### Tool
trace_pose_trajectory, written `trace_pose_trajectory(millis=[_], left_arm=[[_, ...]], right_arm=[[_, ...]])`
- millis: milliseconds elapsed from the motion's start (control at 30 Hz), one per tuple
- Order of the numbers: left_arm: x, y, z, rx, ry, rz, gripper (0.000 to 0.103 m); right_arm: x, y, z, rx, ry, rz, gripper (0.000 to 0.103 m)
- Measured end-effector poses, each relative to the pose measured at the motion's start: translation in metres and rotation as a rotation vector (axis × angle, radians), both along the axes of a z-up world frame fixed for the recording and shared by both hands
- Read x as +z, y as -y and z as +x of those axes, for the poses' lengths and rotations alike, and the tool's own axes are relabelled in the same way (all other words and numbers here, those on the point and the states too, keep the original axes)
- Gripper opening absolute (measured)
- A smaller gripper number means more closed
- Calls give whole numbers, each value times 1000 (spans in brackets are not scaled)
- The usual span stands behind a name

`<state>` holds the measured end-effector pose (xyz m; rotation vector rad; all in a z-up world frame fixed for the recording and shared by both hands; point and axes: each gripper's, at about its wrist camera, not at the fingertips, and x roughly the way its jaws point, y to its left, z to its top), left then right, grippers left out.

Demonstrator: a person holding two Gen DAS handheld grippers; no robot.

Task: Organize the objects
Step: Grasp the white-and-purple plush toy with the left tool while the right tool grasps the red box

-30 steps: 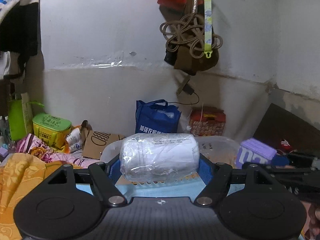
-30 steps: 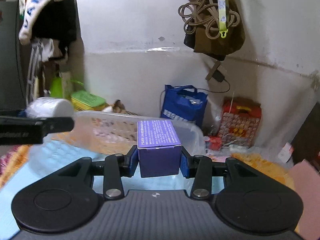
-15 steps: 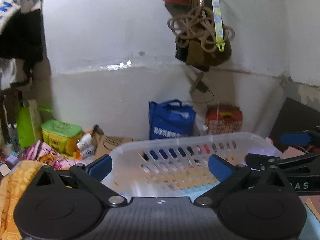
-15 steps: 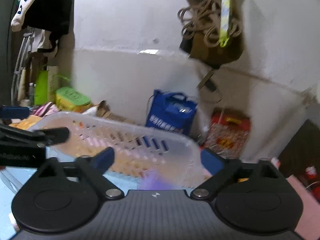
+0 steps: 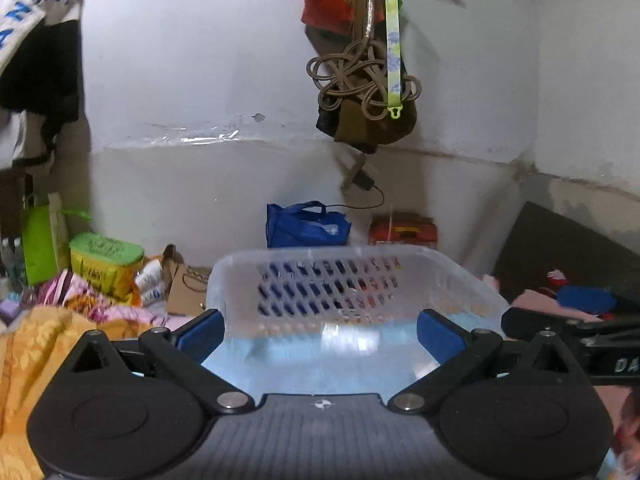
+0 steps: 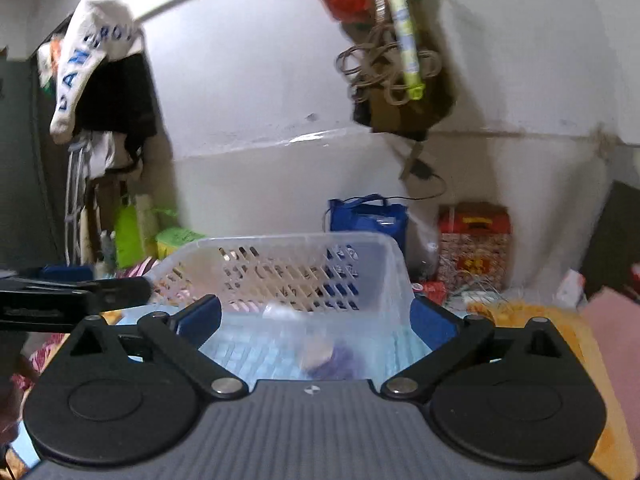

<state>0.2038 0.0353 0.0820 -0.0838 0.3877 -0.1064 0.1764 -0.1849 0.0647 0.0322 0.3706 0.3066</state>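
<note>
Left wrist view: left gripper (image 5: 320,330) spread wide, holding nothing; translucent basket (image 5: 352,258) directly ahead of the fingers, its long axis crosswise; right gripper's finger enters beside the basket's right wall; basket contents washed out by glare. Right wrist view: right gripper (image 6: 316,320) likewise wide apart and empty; purple box (image 6: 334,358) on the basket floor, just ahead of and below the fingers, blurred and partly cut off by the gripper body; the right gripper appears nearer to it.
</note>
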Motion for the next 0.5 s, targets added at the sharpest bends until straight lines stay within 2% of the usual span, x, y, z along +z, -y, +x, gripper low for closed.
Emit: trace_pose_trajectory(millis=[67,133,267,400,500], left_arm=[[-9,-5,-30,10,10,-19,103],[-20,-8,-53,24,4,-24,103],[-48,-15,-82,28,-41,-13,103],[-62,-11,-86,28,-74,0,103],[-67,2,-93,4,-69,39,103]], right_arm=[[-10,-2,-22,9,-26,-28,103],[-25,-3,-46,45,-9,-43,103],[-51,-2,-71,28,-3,-123,103],[-65,9,-68,15,-64,-65,103],[-71,13,-65,14,-108,-48,103]])
